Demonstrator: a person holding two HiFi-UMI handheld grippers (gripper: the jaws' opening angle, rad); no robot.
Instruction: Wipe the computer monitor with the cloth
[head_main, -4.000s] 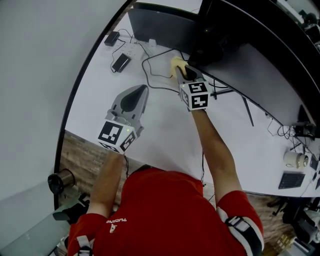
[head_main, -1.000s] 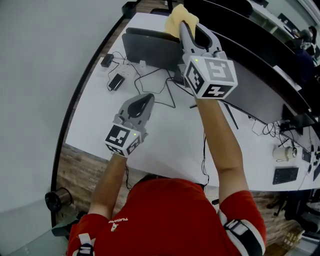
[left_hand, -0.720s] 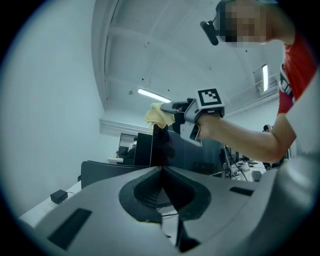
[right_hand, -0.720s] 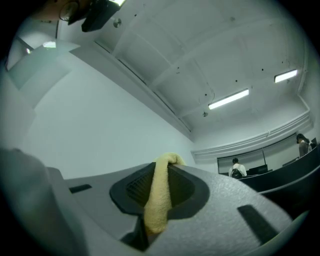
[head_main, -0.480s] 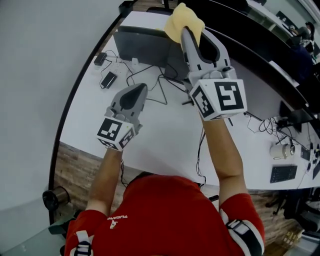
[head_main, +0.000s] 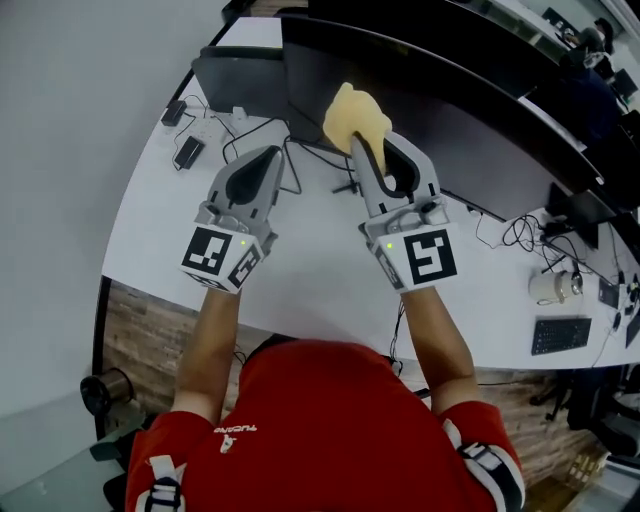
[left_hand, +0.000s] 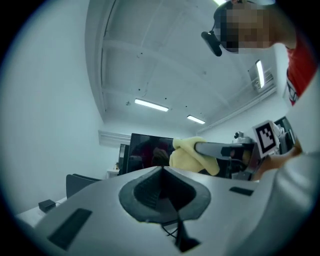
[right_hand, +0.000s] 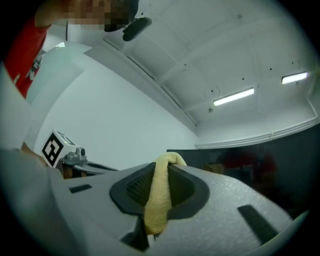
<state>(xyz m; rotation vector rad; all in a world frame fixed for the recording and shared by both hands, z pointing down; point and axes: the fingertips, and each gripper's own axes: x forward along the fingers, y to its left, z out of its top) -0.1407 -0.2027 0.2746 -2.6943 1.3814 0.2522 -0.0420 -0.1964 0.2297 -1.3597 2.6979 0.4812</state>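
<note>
On the left, our left gripper (head_main: 268, 165) hovered over the desk (head_main: 300, 280), its jaws pressed together on nothing. To its right, our right gripper (head_main: 362, 142) pinched the yellow cloth (head_main: 355, 112). One fold ran down between the jaws and the rest was bunched at the tips.

The monitor (left_hand: 147, 152) stood straight ahead of that cloth, screen facing us, its wide side running left to right across the back of the desk. The right gripper was plainly the nearer, so we judged the wipe would fall to it, sweeping sideways along that width.

The head view could not tell us whether cloth met screen. The left gripper view, looking across, showed the cloth up against the dark screen, either touching it or just short. Only the right gripper view showed the grip itself.
</note>
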